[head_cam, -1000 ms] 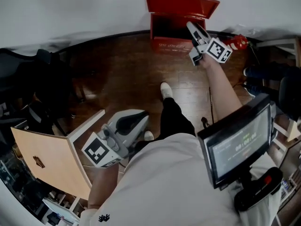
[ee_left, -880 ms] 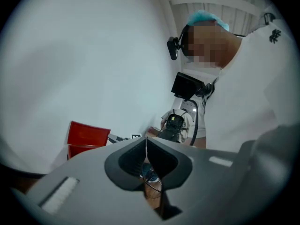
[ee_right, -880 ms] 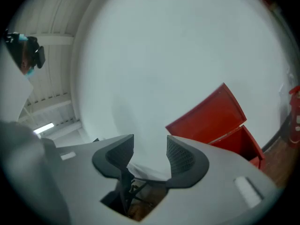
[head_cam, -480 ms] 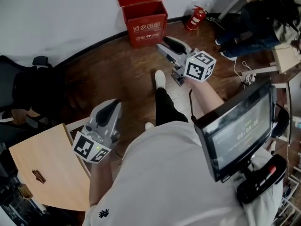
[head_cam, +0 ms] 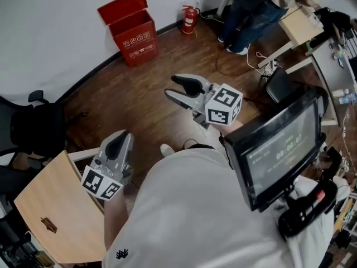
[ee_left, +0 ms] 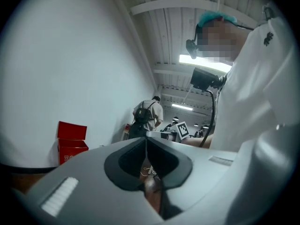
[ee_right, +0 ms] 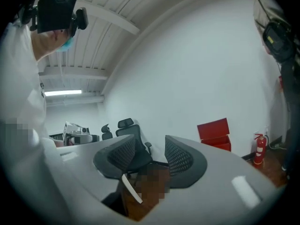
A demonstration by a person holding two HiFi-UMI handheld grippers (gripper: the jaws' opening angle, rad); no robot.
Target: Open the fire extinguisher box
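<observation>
The red fire extinguisher box (head_cam: pixel 133 33) stands on the wooden floor against the white wall, its lid (head_cam: pixel 122 7) raised upright. It also shows far off in the left gripper view (ee_left: pixel 71 143) and the right gripper view (ee_right: pixel 215 134). My right gripper (head_cam: pixel 172 86) hovers well away from the box, in front of my body, its jaws apart (ee_right: pixel 150 146) with nothing between them. My left gripper (head_cam: pixel 124 134) hangs low at my left side, its jaws together at the tips (ee_left: pixel 146 142) and holding nothing.
A red fire extinguisher (head_cam: pixel 190 18) stands by the wall to the right of the box. A person (head_cam: pixel 254 7) stands by a desk (head_cam: pixel 301 24) at the top right, with cables (head_cam: pixel 262 60) on the floor. A black office chair (head_cam: pixel 33 130) and a wooden panel (head_cam: pixel 53 205) are at the left.
The right gripper has drawn back from the box's open lid to in front of my body. The view has backed away, so the box now lies far off at the upper left.
</observation>
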